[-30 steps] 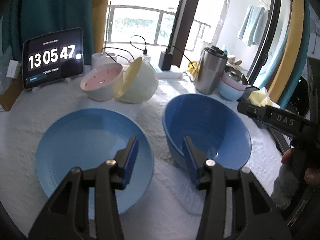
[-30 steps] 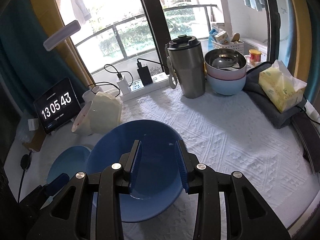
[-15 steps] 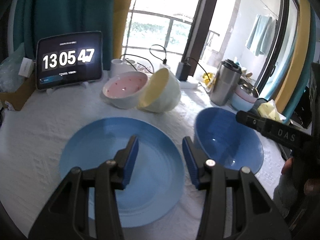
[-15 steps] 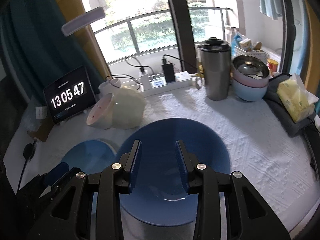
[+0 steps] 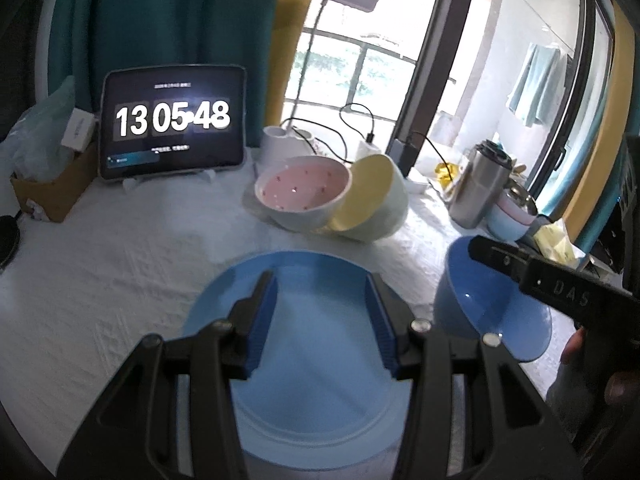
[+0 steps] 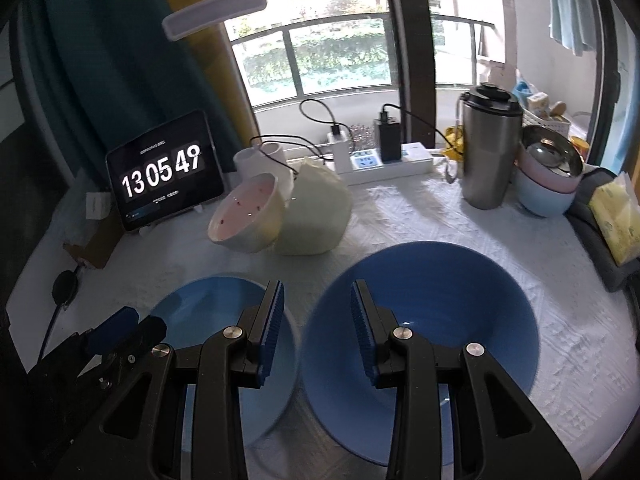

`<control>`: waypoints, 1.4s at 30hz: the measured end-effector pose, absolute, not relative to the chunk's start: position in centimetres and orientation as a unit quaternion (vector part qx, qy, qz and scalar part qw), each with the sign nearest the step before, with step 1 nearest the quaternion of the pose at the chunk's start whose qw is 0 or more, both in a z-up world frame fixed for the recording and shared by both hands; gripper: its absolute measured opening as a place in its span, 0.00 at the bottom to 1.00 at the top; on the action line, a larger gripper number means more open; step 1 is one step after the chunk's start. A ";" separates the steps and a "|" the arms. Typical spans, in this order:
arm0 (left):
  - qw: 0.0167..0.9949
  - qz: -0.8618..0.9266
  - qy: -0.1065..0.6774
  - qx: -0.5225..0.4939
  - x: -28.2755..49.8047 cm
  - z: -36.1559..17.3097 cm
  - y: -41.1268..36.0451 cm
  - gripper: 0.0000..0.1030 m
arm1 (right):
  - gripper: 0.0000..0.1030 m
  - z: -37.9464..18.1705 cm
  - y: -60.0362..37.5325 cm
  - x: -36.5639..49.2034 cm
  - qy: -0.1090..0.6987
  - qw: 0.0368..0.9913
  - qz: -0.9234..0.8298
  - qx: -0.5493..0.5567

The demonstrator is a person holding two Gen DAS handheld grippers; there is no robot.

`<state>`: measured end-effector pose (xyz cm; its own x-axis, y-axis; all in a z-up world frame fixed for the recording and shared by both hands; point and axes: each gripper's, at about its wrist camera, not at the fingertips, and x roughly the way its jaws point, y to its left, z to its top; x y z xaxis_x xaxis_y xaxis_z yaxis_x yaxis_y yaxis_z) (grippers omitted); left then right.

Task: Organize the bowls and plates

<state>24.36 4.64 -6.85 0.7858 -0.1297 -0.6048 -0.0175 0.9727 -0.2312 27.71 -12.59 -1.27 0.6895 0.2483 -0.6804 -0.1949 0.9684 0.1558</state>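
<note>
Your left gripper (image 5: 322, 320) was pointed forward and down, jaws parted a fair bit with nothing between the blue ribbed pads (image 5: 262, 322). Same story on your right gripper (image 6: 318, 330): angled down, jaws a bit narrower, pads (image 6: 272, 326) gripping nothing. The two sat side by side; the right one's black arm cut across just right of your left jaws, and a bit of your hand (image 5: 576, 346) showed behind it.

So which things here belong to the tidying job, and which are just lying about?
Job: blue plate, blue bowl, pink bowl, yellow bowl.
Lying about: tablet, flask, power strip, tissues.
</note>
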 end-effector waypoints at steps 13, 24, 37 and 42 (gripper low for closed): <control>0.943 -0.020 0.311 -0.112 25.2 -6.3 8.0 0.46 | 0.35 -1.8 -8.7 29.0 0.382 0.914 0.135 0.016; 0.941 -0.028 0.322 -0.102 28.0 -6.3 10.5 0.46 | 0.35 -1.7 -6.3 31.2 0.386 0.913 0.134 0.012; 0.940 -0.041 0.324 -0.099 31.9 -6.4 12.8 0.46 | 0.35 -2.2 -3.1 35.0 0.390 0.912 0.131 0.008; 0.936 -0.052 0.332 -0.108 33.7 -6.5 13.4 0.46 | 0.35 -2.4 -2.6 36.3 0.393 0.910 0.130 0.022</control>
<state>33.66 13.42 -6.46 0.7746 -0.1692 -0.6095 0.0262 0.9713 -0.2364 36.33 -2.61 -2.39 0.6580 0.2535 -0.7091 -0.2189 0.9654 0.1420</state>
